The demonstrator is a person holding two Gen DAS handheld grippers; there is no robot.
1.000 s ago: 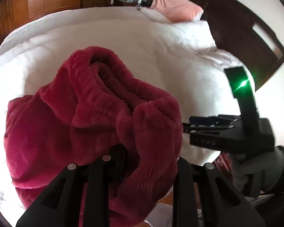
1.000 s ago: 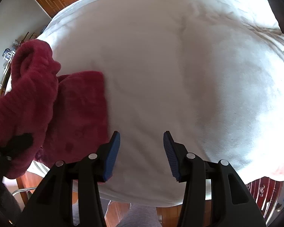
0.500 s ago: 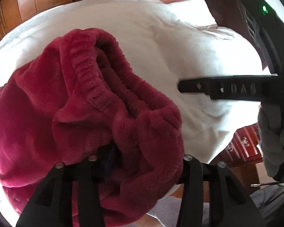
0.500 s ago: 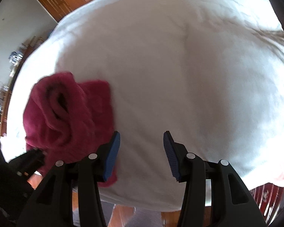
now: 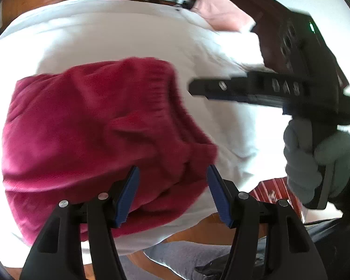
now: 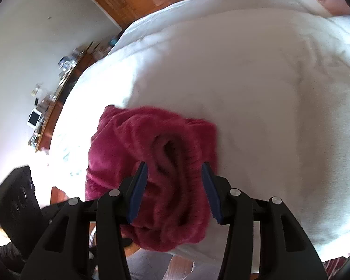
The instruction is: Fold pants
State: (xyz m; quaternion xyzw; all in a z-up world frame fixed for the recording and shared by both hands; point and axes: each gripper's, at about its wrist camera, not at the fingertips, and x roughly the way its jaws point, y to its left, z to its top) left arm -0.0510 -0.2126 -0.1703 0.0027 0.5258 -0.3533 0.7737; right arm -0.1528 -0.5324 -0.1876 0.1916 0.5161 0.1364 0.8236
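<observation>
One pair of red fleece pants (image 5: 93,135) lies bunched on the near edge of the white bed (image 5: 119,35). Two grippers hover above it: the left gripper (image 5: 172,193) and the right gripper (image 6: 173,187), both spread wide and holding nothing. One pink pillow (image 5: 221,14) lies far behind.

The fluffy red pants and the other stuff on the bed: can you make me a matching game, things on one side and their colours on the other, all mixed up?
Things:
1. pants
2. bed cover
3. pillow
4. pads on the left gripper, such as this one

Colours:
A. blue
B. pink
C. dark red
D. white

Pairs: 1-C, 2-D, 3-B, 4-A
</observation>
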